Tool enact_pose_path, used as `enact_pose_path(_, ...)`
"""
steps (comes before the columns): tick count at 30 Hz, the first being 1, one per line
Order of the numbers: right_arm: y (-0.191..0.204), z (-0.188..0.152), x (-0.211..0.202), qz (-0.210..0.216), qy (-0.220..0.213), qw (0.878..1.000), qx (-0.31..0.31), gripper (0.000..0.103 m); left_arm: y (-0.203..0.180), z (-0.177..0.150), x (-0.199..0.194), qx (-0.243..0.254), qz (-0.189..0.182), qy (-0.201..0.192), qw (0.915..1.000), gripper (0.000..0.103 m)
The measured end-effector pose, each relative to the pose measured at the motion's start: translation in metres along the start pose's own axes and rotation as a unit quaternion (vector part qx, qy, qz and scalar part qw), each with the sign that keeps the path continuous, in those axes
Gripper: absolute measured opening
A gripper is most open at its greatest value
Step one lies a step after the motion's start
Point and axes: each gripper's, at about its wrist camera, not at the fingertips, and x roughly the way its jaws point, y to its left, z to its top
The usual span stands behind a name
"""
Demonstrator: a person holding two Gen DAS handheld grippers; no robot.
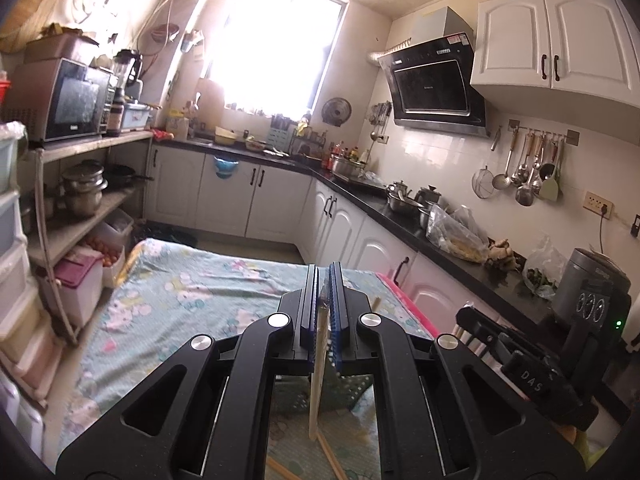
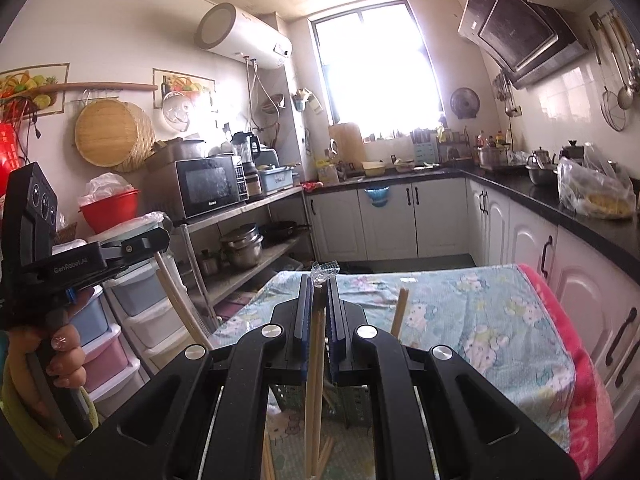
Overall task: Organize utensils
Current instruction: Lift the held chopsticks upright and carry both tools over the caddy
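In the left wrist view, the left gripper (image 1: 325, 280) is clenched on one wooden chopstick (image 1: 317, 376), whose long axis runs almost straight down from between the jaws toward the floral cloth (image 1: 192, 292) covering the table. A green slotted basket (image 1: 352, 394) sits on the cloth just below the jaws, and at least two loose chopsticks (image 1: 330, 454) lie slanted near it. Further right, the other gripper's body carries the letters "DAS". In the right wrist view, the left hand (image 2: 60, 356) grips a handle marked "GenRobot.AI", and its chopstick slants down toward the table. The microwave (image 2: 208, 186) bears a small brand label too blurred to read. The right gripper (image 2: 320, 284) is clenched on two chopsticks (image 2: 314, 392), held side by side and pointing steeply downward in front of the basket, where another chopstick (image 2: 400, 312) stands tilted.
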Motion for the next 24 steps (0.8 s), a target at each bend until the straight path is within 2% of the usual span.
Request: enact_pose_path(24,0.004,0.055,0.011,-0.015,-0.055,0.998,-0.028,0.007,0.008,0.053,0.008,0.02,0.036,-0.059,0.9974,0.003)
